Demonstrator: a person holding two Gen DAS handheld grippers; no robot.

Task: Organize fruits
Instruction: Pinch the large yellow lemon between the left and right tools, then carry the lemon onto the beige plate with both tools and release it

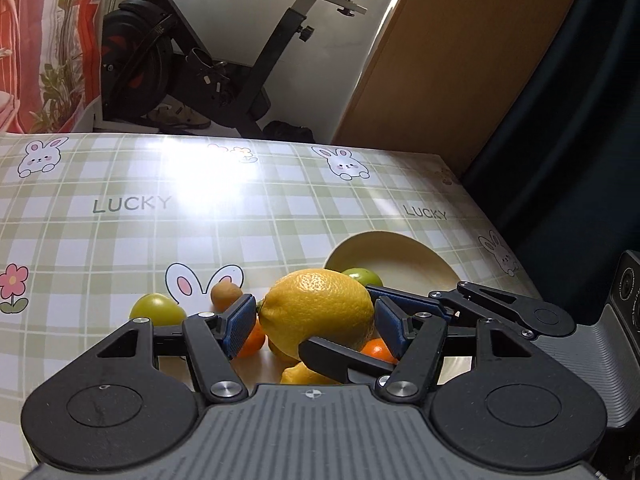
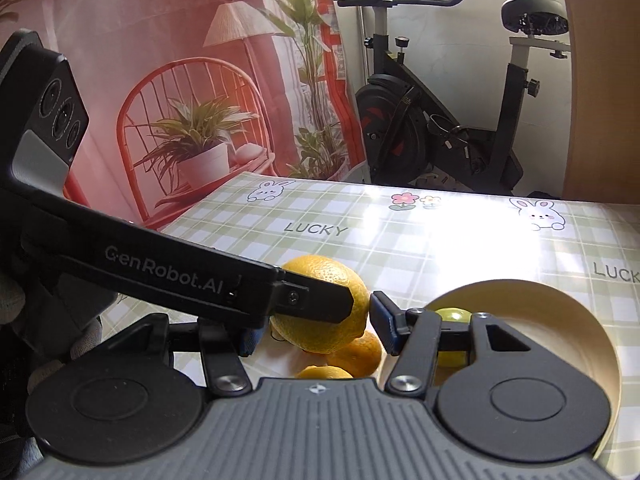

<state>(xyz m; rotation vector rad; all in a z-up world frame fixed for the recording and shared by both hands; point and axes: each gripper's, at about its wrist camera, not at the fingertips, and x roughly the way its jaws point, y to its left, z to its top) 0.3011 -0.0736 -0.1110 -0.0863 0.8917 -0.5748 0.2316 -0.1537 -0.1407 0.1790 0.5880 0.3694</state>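
A big yellow lemon [image 1: 318, 312] sits between the blue pads of my left gripper [image 1: 315, 307], which is shut on it above a small pile of fruit. My right gripper [image 2: 316, 320] reaches in from the right and stands open, its fingers on either side of the same lemon [image 2: 320, 312], with a thin gap at the right pad. The left gripper's finger [image 2: 336, 300] crosses in front of the lemon and hides the right gripper's left pad. A beige bowl [image 1: 404, 252] to the right holds one green fruit [image 1: 364, 276].
Under the lemon lie oranges [image 1: 376, 350], a smaller lemon [image 1: 304, 374], a brown fruit [image 1: 226, 294] and a green fruit [image 1: 158, 310]. The checked tablecloth [image 1: 120, 232] stretches far and left. An exercise bike [image 2: 440, 120] stands beyond the table. A gloved hand [image 2: 80, 344] holds the left gripper.
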